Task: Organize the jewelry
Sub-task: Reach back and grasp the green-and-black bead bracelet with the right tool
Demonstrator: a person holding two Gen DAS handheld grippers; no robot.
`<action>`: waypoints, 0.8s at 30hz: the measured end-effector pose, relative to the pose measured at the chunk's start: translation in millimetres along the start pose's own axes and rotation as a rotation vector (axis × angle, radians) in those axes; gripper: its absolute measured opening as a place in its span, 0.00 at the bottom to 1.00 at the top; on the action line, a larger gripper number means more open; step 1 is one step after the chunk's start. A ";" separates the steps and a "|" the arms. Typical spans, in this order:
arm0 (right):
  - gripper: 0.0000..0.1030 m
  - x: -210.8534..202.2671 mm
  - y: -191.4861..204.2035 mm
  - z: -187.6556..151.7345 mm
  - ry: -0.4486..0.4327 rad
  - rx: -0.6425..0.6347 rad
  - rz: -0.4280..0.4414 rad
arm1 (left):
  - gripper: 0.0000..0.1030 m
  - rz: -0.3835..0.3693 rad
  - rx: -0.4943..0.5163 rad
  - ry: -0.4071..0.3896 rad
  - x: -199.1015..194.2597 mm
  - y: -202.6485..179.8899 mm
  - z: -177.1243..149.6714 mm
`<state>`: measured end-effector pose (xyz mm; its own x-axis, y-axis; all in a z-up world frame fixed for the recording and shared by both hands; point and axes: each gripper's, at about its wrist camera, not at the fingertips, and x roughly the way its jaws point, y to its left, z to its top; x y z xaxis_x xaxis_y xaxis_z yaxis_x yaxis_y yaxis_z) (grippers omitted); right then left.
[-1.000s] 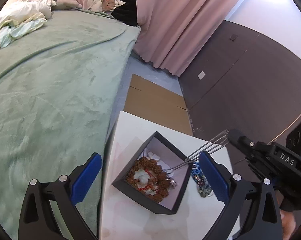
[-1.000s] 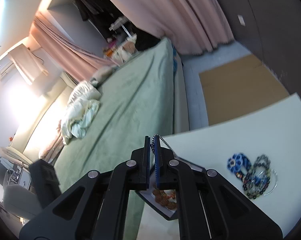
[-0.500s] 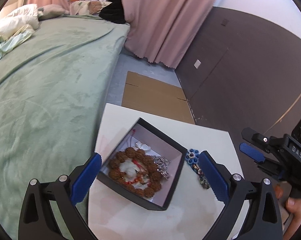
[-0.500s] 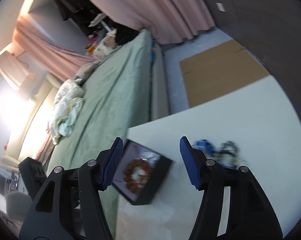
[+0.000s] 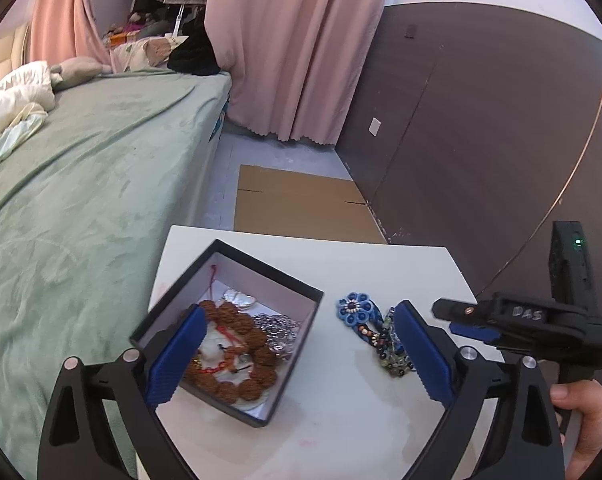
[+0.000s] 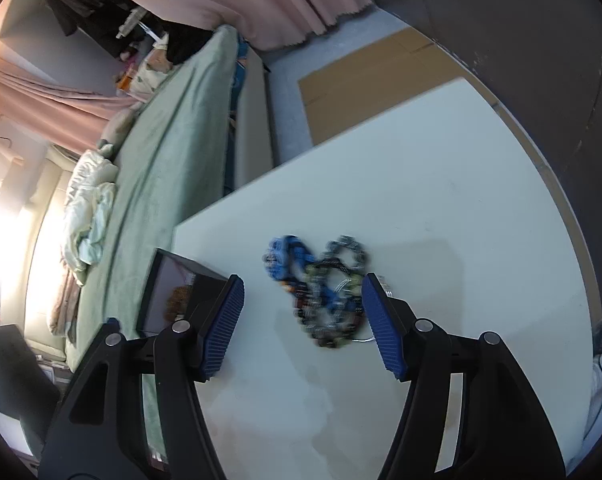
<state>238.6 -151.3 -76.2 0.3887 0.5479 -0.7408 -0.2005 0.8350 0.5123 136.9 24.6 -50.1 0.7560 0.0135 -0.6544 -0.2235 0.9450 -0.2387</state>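
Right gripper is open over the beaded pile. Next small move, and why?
Probably lower the right gripper straight onto the beaded pile and close. Its jaws stand apart with nothing between the pads, the pile lies loose on the white table, and the black box beside it already holds other pieces.

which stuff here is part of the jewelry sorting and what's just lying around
Job: black box, brown bead bracelet and silver chain inside it, blue flower piece, beaded bracelets on the white table.

Lying about: green bed, pink curtain, cardboard.
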 end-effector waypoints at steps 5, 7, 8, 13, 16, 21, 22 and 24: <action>0.39 20.2 -12.9 -1.5 0.063 -0.005 -0.028 | 0.82 0.001 -0.004 0.006 9.6 -10.5 -3.7; 0.33 28.1 -15.5 -2.5 0.086 -0.010 -0.032 | 0.82 0.002 0.003 0.004 12.8 -14.8 -4.6; 0.32 31.9 -16.1 -3.0 0.097 -0.016 -0.038 | 0.82 0.003 0.007 0.006 14.8 -16.4 -4.7; 0.16 38.3 -18.6 -5.7 0.117 -0.043 -0.073 | 0.82 -0.001 0.022 0.018 24.0 -24.6 -8.1; 0.08 33.7 -22.5 -5.4 0.102 -0.018 -0.044 | 0.82 -0.001 0.038 0.023 27.7 -29.8 -10.4; 0.08 11.3 -19.4 -0.1 0.040 -0.003 0.036 | 0.81 0.000 0.056 0.017 29.3 -35.5 -12.9; 0.08 7.1 -18.8 -0.2 0.030 0.000 0.050 | 0.81 0.002 0.057 0.014 29.2 -36.2 -13.2; 0.08 -1.4 -17.2 0.2 0.016 0.011 0.082 | 0.81 0.005 0.058 0.010 28.9 -37.1 -14.4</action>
<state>241.7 -166.5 -83.9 0.3573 0.6149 -0.7030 -0.2210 0.7870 0.5761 158.2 -14.8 -70.4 0.7487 0.0149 -0.6627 -0.1910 0.9622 -0.1942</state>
